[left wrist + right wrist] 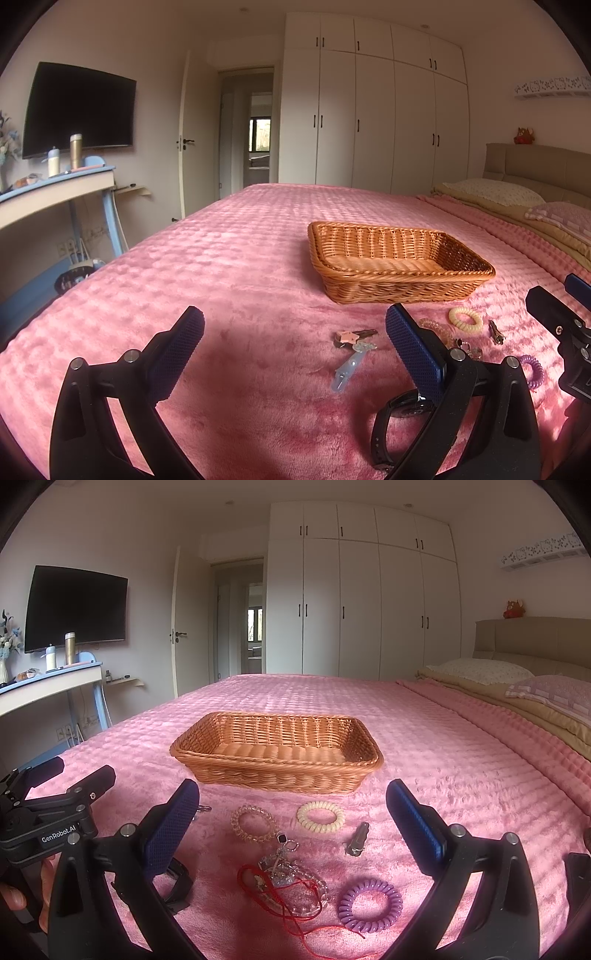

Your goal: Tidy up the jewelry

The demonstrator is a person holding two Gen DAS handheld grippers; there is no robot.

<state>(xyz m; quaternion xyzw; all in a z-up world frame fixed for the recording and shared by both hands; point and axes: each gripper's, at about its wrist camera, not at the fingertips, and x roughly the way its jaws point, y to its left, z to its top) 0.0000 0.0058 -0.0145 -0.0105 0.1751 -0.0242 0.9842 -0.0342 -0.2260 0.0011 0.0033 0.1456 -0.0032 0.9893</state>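
Observation:
A wicker basket [399, 258] [277, 753] sits on the pink bed with nothing visible inside. In front of it lie a cream coil hair tie [320, 817] [465, 319], a clear coil tie [253, 822], a purple coil tie [370, 904] [533, 371], a metal clip [357, 839] [495, 332], a crystal bracelet [295, 880] with a red cord [295, 914], hair clips [352, 341] and a black watch [391, 424]. My left gripper [295, 321] is open above the blanket. My right gripper [293, 795] is open over the jewelry.
The pink blanket [221, 258] covers the bed; pillows [480, 670] and a headboard stand at the right. A desk [55, 188] with bottles and a wall TV [77, 109] are at the left. White wardrobes [362, 605] and an open door are behind. A hand [14, 893] holds the left gripper.

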